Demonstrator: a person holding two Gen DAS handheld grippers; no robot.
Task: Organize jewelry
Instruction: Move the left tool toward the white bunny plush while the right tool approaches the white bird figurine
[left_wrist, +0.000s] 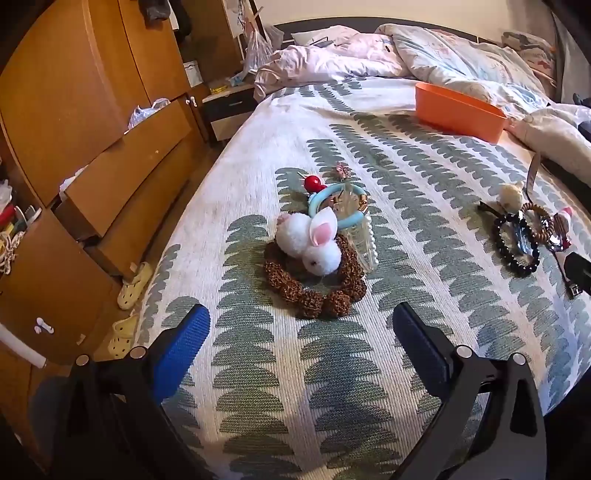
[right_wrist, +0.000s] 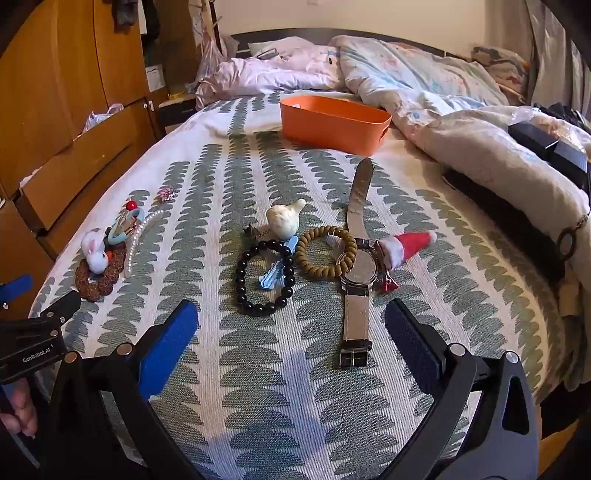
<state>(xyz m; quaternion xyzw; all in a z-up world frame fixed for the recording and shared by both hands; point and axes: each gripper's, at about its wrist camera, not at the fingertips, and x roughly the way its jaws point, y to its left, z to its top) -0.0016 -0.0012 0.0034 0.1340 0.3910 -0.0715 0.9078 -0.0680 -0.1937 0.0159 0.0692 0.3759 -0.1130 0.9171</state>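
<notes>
Right wrist view: both hand-held grippers, left (left_wrist: 301, 332) and right (right_wrist: 291, 328), spread wide, empty, above bed (right_wrist: 258, 406).

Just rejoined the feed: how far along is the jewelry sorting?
Nothing looks done: the orange bin shows nothing inside. Nothing in hand: left gripper and right gripper are open, empty. Left: the black bracelet, watch and bunny pile on the bed.

Both grippers (right_wrist: 291, 339) – black frames, blue textured pads, silver screws – "GenRobot.AI" mark.
</notes>
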